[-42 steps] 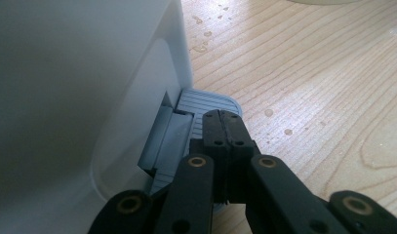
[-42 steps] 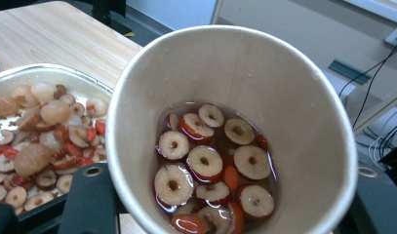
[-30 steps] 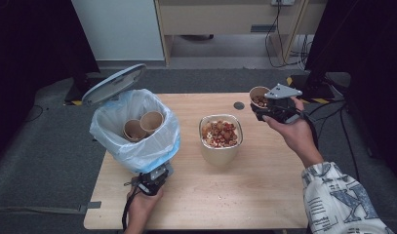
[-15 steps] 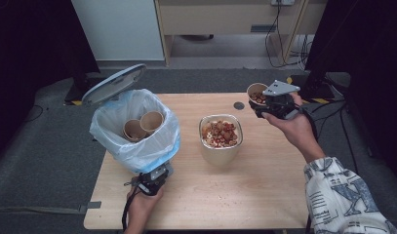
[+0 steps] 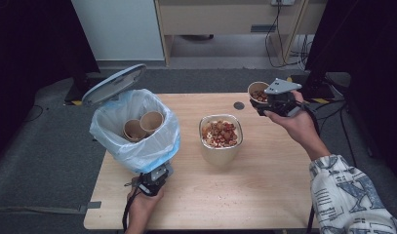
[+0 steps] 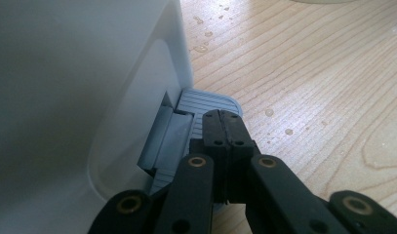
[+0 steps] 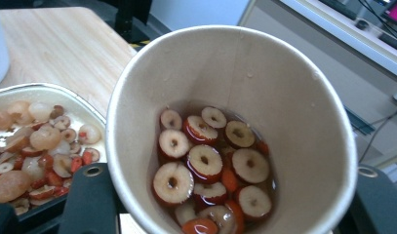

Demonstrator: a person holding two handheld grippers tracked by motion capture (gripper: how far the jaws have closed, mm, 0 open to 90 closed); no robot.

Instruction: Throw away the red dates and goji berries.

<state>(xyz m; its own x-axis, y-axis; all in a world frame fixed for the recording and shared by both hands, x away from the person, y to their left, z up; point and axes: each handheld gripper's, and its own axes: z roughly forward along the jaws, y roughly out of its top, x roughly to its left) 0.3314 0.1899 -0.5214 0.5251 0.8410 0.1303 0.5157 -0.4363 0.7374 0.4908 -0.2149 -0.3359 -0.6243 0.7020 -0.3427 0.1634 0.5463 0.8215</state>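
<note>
Paper cup (image 7: pixel 230 131) clamped in my right claw (image 5: pixel 265 101), held off the desk (image 5: pixel 264 195) near its far right corner, tilted a bit toward the metal tin (image 5: pixel 221 151). Versus the earlier frames: cup sits a touch more toward desk centre, small shift only; left side unchanged. Cup holds sliced red dates with ring-shaped cuts, wet, pooled at the bottom, well under half full. The tin sits mid-desk, loaded with the same date slices plus pale round pieces. White pedal bin (image 5: pixel 137 141) at desk left, lid (image 5: pixel 113 84) standing up, clear bag liner, two empty paper cups (image 5: pixel 142 126) lying inside. My left claw (image 6: pixel 224 127) is pressed together, nothing between the tips, resting on the bin's grey pedal (image 6: pixel 206 105) at the near base of the bin. Droplets on the desk by the pedal.
</note>
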